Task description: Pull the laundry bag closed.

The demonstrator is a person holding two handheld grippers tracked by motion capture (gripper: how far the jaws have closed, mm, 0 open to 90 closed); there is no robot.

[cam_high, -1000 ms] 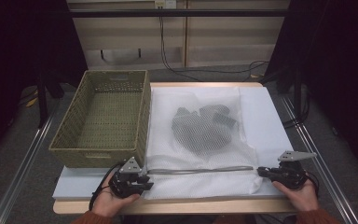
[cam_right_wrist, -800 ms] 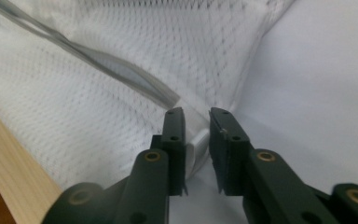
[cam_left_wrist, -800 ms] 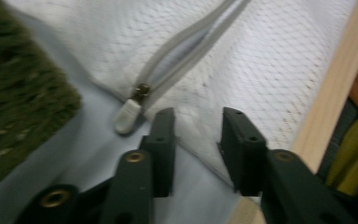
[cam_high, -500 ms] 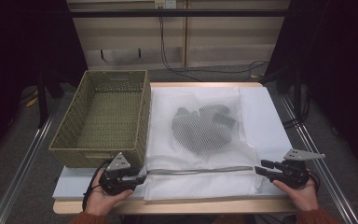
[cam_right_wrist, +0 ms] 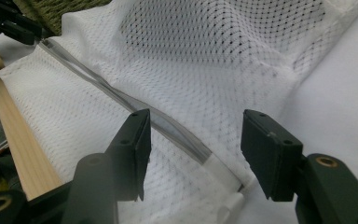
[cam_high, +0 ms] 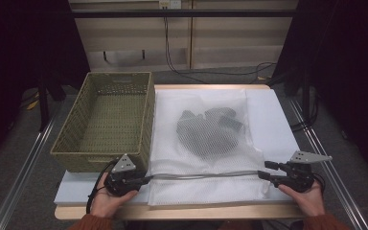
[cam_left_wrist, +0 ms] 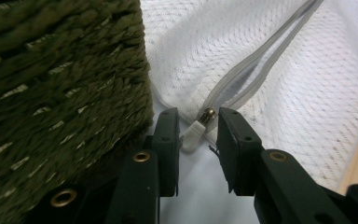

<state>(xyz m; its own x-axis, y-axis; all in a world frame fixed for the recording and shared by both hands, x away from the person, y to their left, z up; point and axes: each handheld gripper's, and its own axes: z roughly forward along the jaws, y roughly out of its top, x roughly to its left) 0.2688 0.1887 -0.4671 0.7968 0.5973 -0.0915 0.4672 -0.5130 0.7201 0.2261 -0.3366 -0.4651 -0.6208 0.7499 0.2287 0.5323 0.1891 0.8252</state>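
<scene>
- One white mesh laundry bag (cam_high: pixel 206 143) is lying mid-table, with one wicker basket (cam_high: pixel 108 120) sitting at its 9 o'clock.
- Left gripper (cam_left_wrist: pixel 198 140) is sitting with its jaws just off the zipper pull (cam_left_wrist: pixel 196 130), having just been closing.
- Right gripper (cam_right_wrist: pixel 193 154) has just been opening and is standing apart over the zipper's (cam_right_wrist: pixel 177 135) other end.

Honestly there's nothing to read anywhere here, no label, brand, number or sign. I checked the white mesh bag (cam_high: pixel 206 143) and its zipper pull (cam_left_wrist: pixel 196 132), the woven basket (cam_high: pixel 106 122), and my own fingers (cam_right_wrist: pixel 133 144): all plain. If something is printed on the cabinets at the back, it's too small and dark to make out.
</scene>
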